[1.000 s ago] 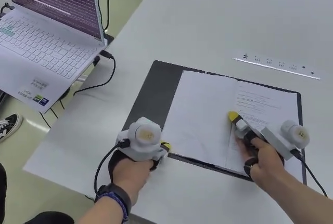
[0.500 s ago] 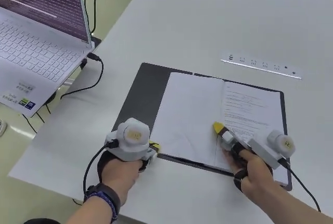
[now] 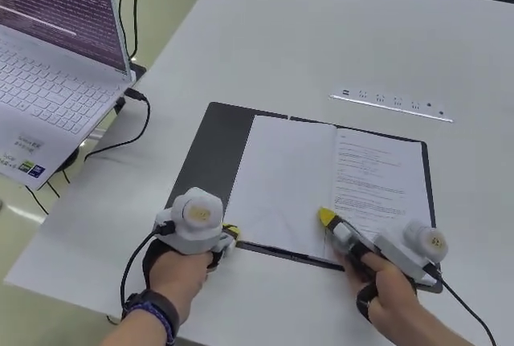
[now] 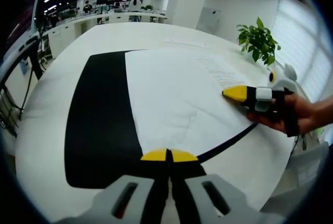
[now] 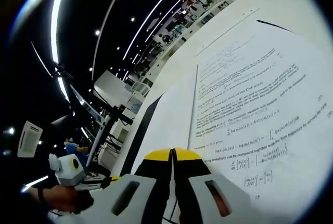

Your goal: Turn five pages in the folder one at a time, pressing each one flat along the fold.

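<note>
An open black folder (image 3: 210,144) lies on the white table, a blank turned page (image 3: 281,177) on its left half and a printed page (image 3: 377,181) on its right. My right gripper (image 3: 327,217) is shut, its yellow tips resting on the paper at the fold near the folder's front edge. In the right gripper view the shut tips (image 5: 173,155) sit on the fold line with printed text (image 5: 244,115) to the right. My left gripper (image 3: 230,232) is shut at the folder's front left edge; its tips (image 4: 168,155) touch the black cover (image 4: 99,115) beside the blank page (image 4: 177,99).
An open white laptop (image 3: 48,81) with cables (image 3: 132,121) stands at the table's left edge. A power strip panel (image 3: 392,105) is set into the table beyond the folder. A potted plant (image 4: 258,39) stands far off.
The head camera has shifted, moving the whole scene. My right gripper has slid along the fold toward the folder's front edge. The left gripper stays at the front left edge.
</note>
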`<state>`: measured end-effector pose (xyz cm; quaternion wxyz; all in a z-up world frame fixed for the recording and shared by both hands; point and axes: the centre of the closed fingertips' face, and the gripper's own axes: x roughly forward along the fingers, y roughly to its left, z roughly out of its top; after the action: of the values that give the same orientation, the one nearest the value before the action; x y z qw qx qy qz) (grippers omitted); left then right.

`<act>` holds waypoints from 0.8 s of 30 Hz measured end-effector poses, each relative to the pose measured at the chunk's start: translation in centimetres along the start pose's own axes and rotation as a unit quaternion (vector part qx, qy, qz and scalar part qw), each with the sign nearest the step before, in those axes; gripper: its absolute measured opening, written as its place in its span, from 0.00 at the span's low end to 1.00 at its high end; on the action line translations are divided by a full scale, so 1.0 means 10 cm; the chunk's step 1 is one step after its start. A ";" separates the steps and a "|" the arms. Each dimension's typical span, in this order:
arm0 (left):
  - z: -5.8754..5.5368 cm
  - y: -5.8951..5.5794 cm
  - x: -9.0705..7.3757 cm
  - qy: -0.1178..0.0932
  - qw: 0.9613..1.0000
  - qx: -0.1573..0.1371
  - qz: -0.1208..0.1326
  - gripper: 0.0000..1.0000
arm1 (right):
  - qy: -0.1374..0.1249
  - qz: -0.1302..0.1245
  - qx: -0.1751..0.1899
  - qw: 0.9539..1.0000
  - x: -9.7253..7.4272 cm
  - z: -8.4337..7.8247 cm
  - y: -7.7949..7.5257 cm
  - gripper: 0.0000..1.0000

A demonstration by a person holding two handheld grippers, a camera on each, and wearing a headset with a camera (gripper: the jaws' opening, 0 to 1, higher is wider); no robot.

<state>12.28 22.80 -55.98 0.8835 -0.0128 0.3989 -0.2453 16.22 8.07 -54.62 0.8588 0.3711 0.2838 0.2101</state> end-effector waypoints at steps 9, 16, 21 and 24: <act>0.00 0.00 0.00 0.000 1.000 0.003 0.001 0.00 | 0.013 0.005 -0.004 1.000 -0.13 -0.15 0.04 0.00; 0.00 -0.01 0.00 0.001 1.000 0.003 0.009 0.00 | 0.023 0.005 -0.004 1.000 -0.22 -0.25 0.09 0.00; 0.01 0.00 0.00 0.005 1.000 -0.003 0.012 0.00 | 0.027 0.007 -0.001 1.000 -0.29 -0.33 0.10 0.00; 0.01 0.00 0.00 0.008 1.000 -0.010 0.018 0.00 | 0.026 0.005 0.002 1.000 -0.30 -0.34 0.10 0.00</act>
<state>12.36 22.79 -55.91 0.8843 -0.0121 0.4085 -0.2257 11.64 8.79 -54.77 0.8492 0.3691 0.3044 0.2235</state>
